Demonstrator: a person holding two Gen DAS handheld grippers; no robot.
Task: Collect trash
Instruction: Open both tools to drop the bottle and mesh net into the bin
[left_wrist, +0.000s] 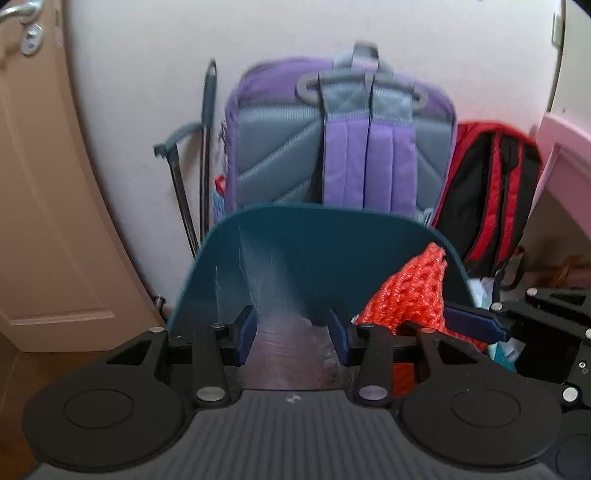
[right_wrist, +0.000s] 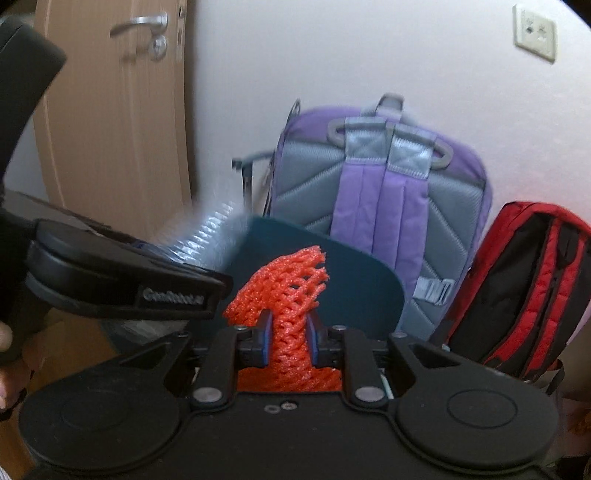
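Observation:
My right gripper (right_wrist: 289, 341) is shut on an orange foam fruit net (right_wrist: 286, 291), which stands up between its blue pads in front of a raised teal bin lid (right_wrist: 351, 280). In the left wrist view the same net (left_wrist: 406, 295) hangs at the right, over the bin's right side, with the right gripper's blue pad beside it. My left gripper (left_wrist: 293, 332) is open with nothing between its pads, just in front of the teal lid (left_wrist: 295, 251). In the right wrist view a blurred clear crinkled plastic piece (right_wrist: 207, 236) shows beside the left gripper's body.
A purple and grey backpack (left_wrist: 332, 147) leans on the white wall behind the bin, with a red and black backpack (left_wrist: 491, 192) to its right. A folded grey stick (left_wrist: 207, 147) stands left of it. A wooden door (left_wrist: 44, 184) is at the left. Pink furniture (left_wrist: 565, 147) is at the right.

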